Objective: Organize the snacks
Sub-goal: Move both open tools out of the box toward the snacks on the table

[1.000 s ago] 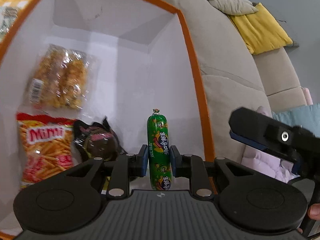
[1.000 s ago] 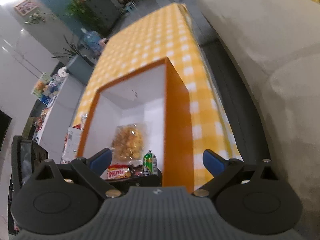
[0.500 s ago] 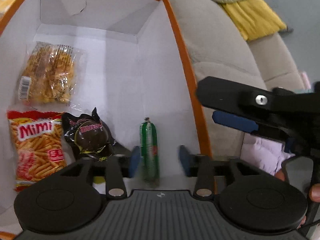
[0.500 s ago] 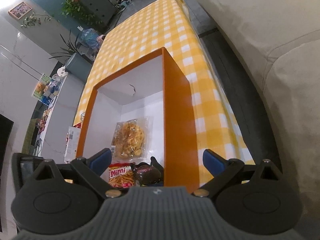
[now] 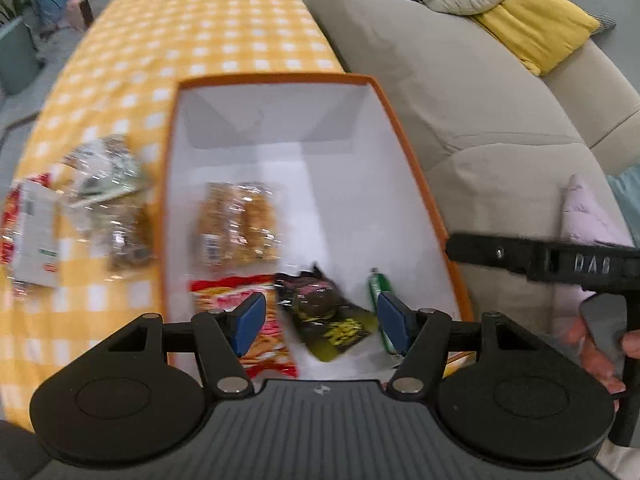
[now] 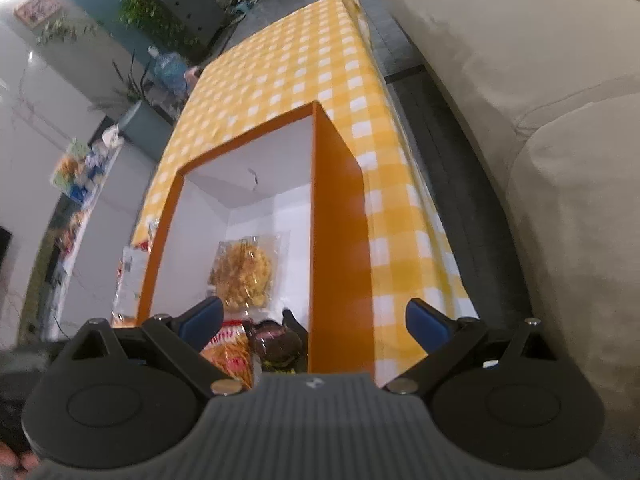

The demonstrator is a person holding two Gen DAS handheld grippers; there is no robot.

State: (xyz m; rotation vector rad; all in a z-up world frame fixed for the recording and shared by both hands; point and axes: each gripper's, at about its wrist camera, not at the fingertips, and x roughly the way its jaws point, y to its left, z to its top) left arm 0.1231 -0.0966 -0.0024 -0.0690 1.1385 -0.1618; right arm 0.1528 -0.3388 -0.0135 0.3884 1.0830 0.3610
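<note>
L gripper (image 5: pixel 321 322) opening, empty, over box (image 5: pixel 404 136); only L view shows green sausage (image 5: pixel 379 285). R gripper (image 6: pixel 314 326) wide open, empty.

Setting: home living room. Evidence: beige sofa (image 5: pixel 460 92) with yellow cushion (image 5: pixel 536 20), yellow gingham-clothed worktop (image 6: pixel 304 68), potted plants (image 6: pixel 156 12), framed wall picture (image 6: pixel 38 9).

Soft indoor light, ceiling glare at top left of right view, motion blur over snack bags (image 5: pixel 100 200), fisheye bending at edges, white box (image 5: pixel 280 152) interior bright
</note>
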